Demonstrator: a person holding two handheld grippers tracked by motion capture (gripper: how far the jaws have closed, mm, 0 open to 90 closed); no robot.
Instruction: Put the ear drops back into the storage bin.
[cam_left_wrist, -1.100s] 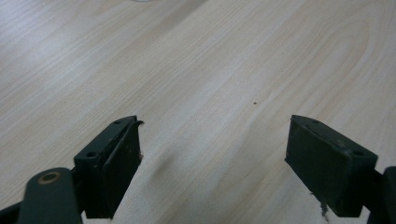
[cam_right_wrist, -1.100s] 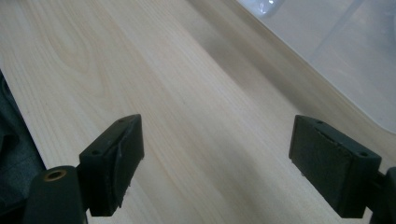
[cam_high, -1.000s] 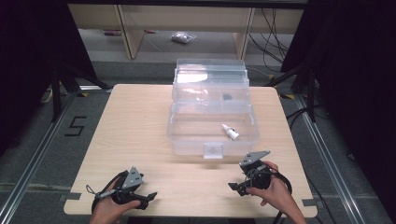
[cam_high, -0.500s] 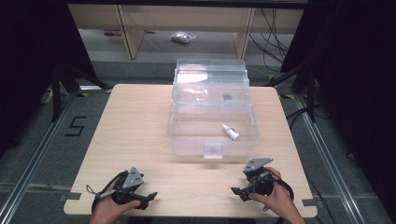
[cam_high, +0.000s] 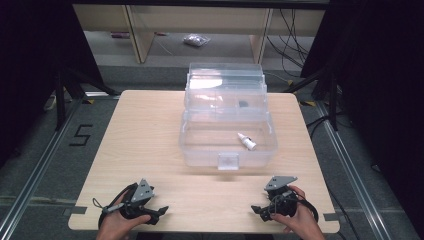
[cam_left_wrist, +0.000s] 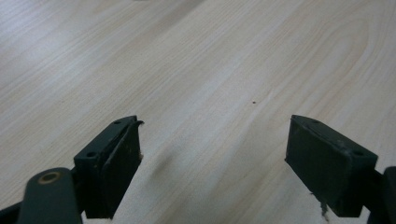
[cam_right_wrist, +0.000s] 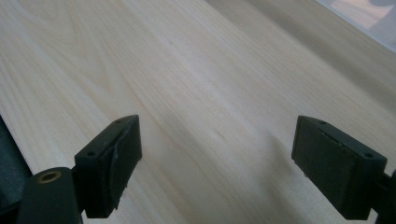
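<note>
Left gripper (cam_high: 161, 212) low over table (cam_high: 150, 130), right gripper (cam_high: 256, 211) likewise, both wide open, empty

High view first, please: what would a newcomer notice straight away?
A clear plastic box stands open mid-table, a small white bottle lying inside its front compartment. Near the table's front edge, the left tool and right tool rest in the person's hands, both open and holding nothing.

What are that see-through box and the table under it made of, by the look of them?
The clear rectangular box looks like glossy transparent plastic: the small white bottle inside shows through its walls, and its lid catches light. The pale table appears to be wood or a wood-look laminate, matt, with grain lines running across it; the pictures cannot settle which.
</note>
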